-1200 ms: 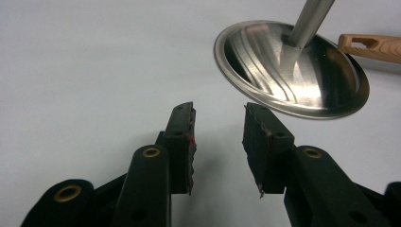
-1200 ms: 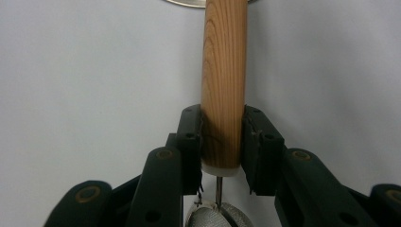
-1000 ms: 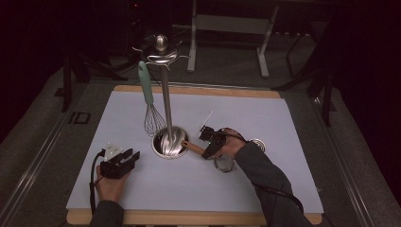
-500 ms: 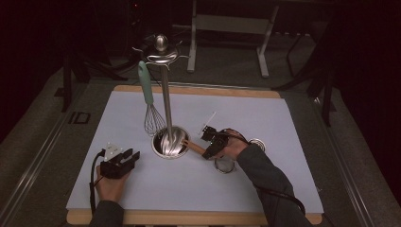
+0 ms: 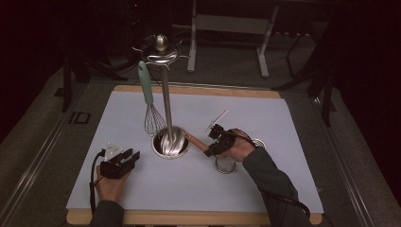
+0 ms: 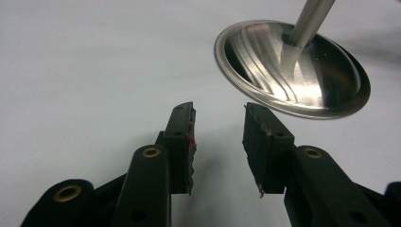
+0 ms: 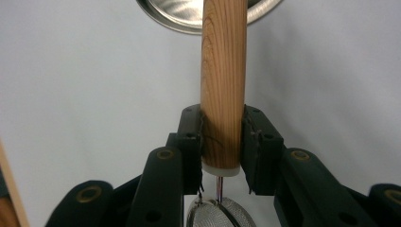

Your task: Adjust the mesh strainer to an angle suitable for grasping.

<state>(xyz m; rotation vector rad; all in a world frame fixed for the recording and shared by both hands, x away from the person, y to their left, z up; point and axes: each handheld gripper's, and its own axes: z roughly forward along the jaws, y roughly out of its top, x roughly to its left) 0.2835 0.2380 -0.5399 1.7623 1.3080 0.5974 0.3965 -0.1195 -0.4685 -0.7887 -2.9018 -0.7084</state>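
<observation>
A steel utensil stand rises from a round base [image 5: 170, 144] to a hooked top [image 5: 161, 49]. A whisk with a teal handle [image 5: 145, 87] hangs from it. My right gripper [image 5: 209, 147] is just right of the base, shut on the wooden handle [image 5: 195, 140] of a small mesh strainer [image 5: 226, 164]. In the right gripper view the handle [image 7: 222, 71] stands clamped between both pads of my right gripper [image 7: 222, 113], with the mesh [image 7: 220, 213] below. My left gripper [image 5: 132, 155] rests left of the base. In the left gripper view it [image 6: 217, 111] is open and holds nothing, with the base [image 6: 293, 71] ahead.
A pale mat [image 5: 265, 118] on a wooden board [image 5: 198, 91] covers the table. A small metal ring [image 5: 258, 142] lies behind the right hand. Dark floor and table legs surround the board.
The right gripper has risen slightly with the strainer handle, whose tip now points higher toward the stand. The left gripper has stayed where it was.
</observation>
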